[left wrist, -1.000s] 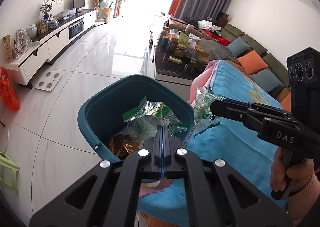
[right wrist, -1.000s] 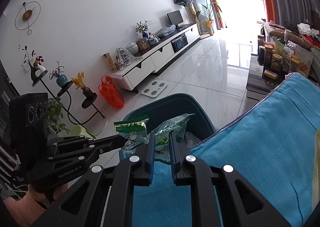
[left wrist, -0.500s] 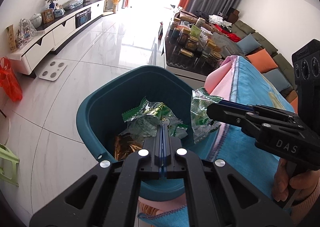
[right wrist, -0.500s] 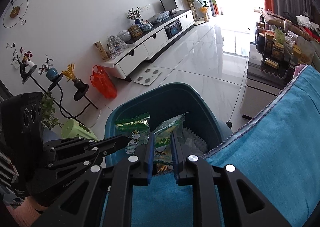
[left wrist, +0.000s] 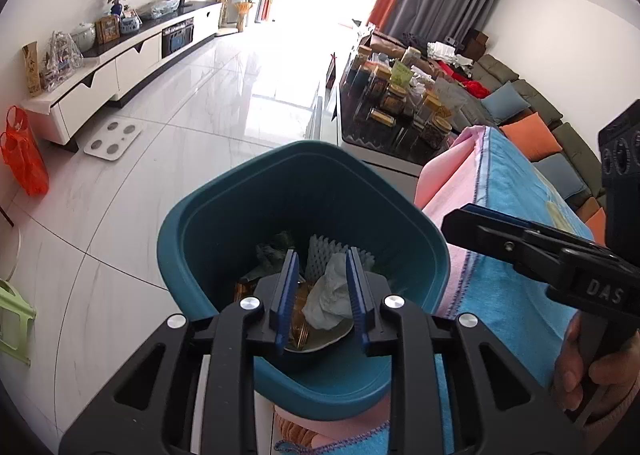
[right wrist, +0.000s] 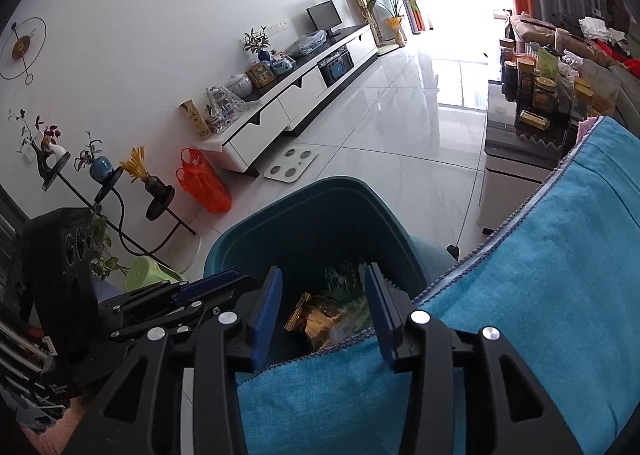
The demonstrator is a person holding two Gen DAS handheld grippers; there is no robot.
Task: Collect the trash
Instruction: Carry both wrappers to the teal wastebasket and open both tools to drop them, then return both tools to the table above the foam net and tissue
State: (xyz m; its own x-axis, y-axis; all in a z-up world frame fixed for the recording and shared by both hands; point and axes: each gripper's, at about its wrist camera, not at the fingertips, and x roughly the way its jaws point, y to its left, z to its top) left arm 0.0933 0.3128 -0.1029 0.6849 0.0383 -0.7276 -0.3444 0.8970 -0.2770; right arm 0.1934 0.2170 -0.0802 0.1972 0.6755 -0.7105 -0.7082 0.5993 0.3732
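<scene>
A teal trash bin (left wrist: pixel 248 207) stands on the floor beside the blue-cloth table; it also shows in the right wrist view (right wrist: pixel 316 215). Inside lie a crumpled white tissue (left wrist: pixel 328 291), white foam netting (left wrist: pixel 324 251), gold wrappers (right wrist: pixel 316 319) and green snack wrappers (right wrist: pixel 340 279). My left gripper (left wrist: pixel 323 299) is open and empty right above the bin. My right gripper (right wrist: pixel 322 307) is open and empty over the bin's table-side rim; it also shows in the left wrist view (left wrist: pixel 476 225).
The blue cloth (right wrist: pixel 540 295) with a pink underlayer (left wrist: pixel 444 175) covers the table at right. A coffee table with several jars (left wrist: pixel 400 103) stands behind the bin. A TV console (left wrist: pixel 120 55), an orange bag (left wrist: pixel 24 159) and a green stool (left wrist: pixel 12 319) line the left.
Both grippers opened and let go of their green snack wrappers, which dropped into the bin. Both views moved closer over the bin.
</scene>
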